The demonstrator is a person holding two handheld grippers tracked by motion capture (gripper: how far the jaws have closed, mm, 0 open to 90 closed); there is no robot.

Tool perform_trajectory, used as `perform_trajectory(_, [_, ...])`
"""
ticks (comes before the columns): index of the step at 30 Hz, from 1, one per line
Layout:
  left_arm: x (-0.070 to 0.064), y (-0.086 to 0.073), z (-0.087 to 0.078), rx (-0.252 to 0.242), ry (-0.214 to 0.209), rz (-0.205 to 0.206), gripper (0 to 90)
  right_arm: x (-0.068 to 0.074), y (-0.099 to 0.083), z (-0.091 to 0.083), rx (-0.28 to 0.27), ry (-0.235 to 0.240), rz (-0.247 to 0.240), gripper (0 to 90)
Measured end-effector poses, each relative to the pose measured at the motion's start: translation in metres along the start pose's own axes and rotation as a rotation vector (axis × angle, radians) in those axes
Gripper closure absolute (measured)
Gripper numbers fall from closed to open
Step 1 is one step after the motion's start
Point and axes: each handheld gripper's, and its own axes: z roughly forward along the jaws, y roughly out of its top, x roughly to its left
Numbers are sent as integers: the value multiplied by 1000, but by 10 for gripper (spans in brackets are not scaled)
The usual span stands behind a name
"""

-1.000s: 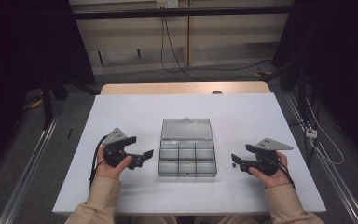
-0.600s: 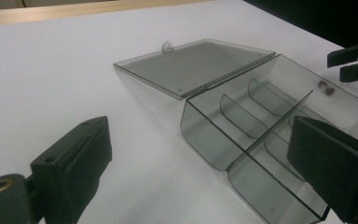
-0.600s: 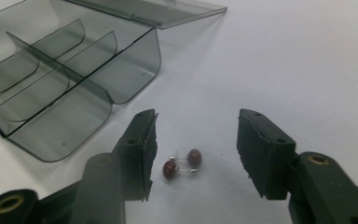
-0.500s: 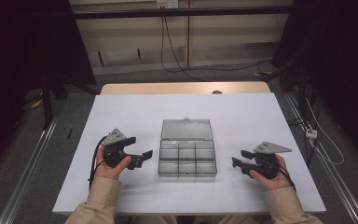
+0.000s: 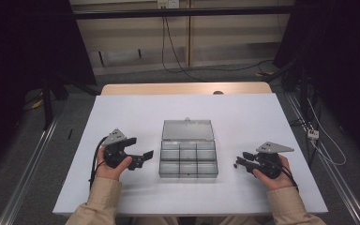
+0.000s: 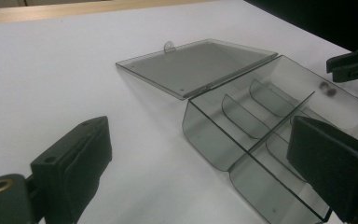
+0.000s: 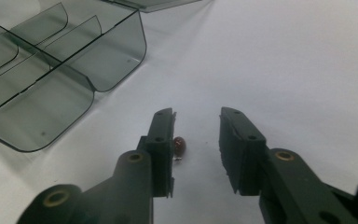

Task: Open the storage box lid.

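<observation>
Right gripper view: a small dark-red bead [image 7: 180, 146] lies on the white surface [image 7: 298, 70], between the jaws of the right gripper [image 7: 196, 149] and right against the inner face of the left-hand jaw.
Right jaws: open a moderate way, holding nothing; the bead lies well off-centre in the gap.
Left jaws: the left gripper [image 6: 200, 172] is spread wide and empty, aimed at the near corner of the clear compartment box [image 6: 279, 140].
Box: lid laid back flat, dividers bare; it lies ahead of the right jaws and off to their left, well apart from the bead.
High view: the right gripper [image 5: 242, 161] rests low at the box's [image 5: 188, 161] right side, the left gripper [image 5: 139, 154] at its left.
Step in hand: lining up to pinch the bead, as I judge it; nothing gripped yet.
Next move: probably shift the jaws sideways so the bead sits mid-gap, then close gently, since a small round thing may roll or squirt out.
Bead axis: slightly oval, its long axis seemingly running along the jaws, pointing away from the camera; too small to be sure.
</observation>
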Motion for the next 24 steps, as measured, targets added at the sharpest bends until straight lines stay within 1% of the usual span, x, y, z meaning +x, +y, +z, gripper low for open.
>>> perform_trajectory(2, [0,0,1,4,2,0,64,0,0,0,4,10,8,692])
perform_trajectory(5, [1,0,1,8,4,0,64,1,0,2,14,17,-7,699])
perform_trajectory(7, [0,0,0,4,1,0,65,3,0,2,21,24,-3,703])
perform_trajectory(9, [0,0,0,1,1,-3,65,6,0,1,20,33,-11,703])
perform_trajectory(11, [1,0,0,3,2,-2,65,10,0,0,24,28,-20,701])
perform_trajectory(13, [1,0,0,3,1,-4,65,13,0,2,22,34,-30,695])
perform_trajectory(16, [0,0,0,0,-1,-6,66,15,-2,5,48,44,-41,690])
perform_trajectory(18, [1,0,0,3,2,-4,65,16,-3,6,63,39,-48,689])
perform_trajectory(24, [1,0,0,3,3,-5,65,16,-4,7,69,37,-57,655])
